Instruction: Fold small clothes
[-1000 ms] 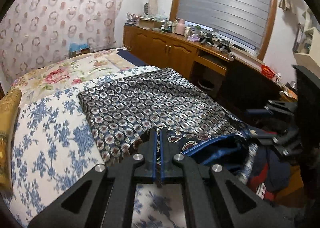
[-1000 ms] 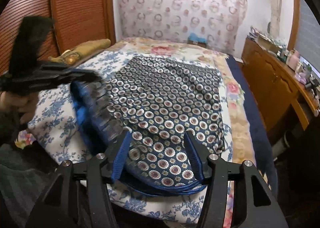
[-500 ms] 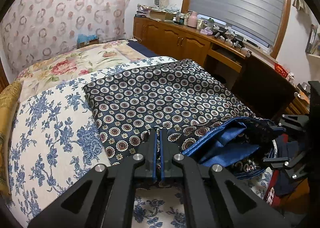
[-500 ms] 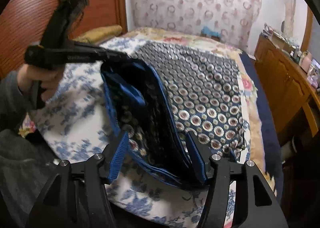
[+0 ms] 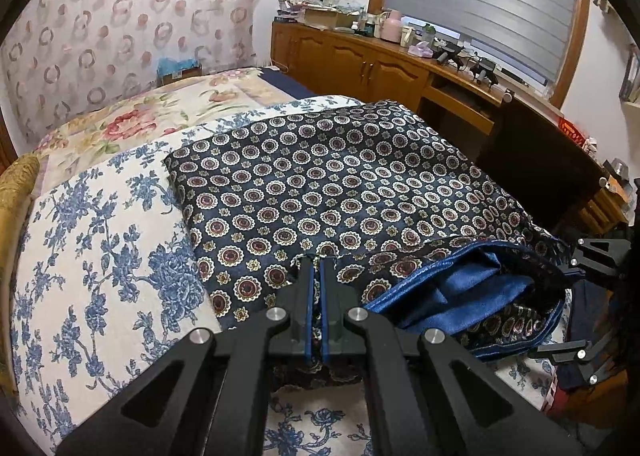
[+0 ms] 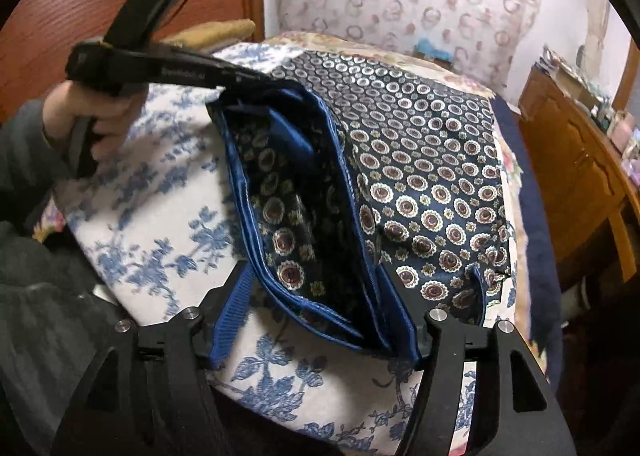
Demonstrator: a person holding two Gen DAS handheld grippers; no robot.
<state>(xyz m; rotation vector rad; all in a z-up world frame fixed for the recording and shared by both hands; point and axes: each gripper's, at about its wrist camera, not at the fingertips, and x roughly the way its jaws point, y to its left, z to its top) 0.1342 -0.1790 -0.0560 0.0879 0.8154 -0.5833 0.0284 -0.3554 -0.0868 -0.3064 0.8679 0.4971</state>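
Dark navy medallion-print silky garment (image 5: 340, 184) with blue lining lies on the blue-floral white bedspread (image 5: 100, 248), long axis running away toward the ring-patterned curtain (image 5: 120, 16). Left gripper (image 5: 316, 268) pinches its near hem; right gripper (image 6: 316, 296), fingers spread and just opening, straddles the gaping edge.
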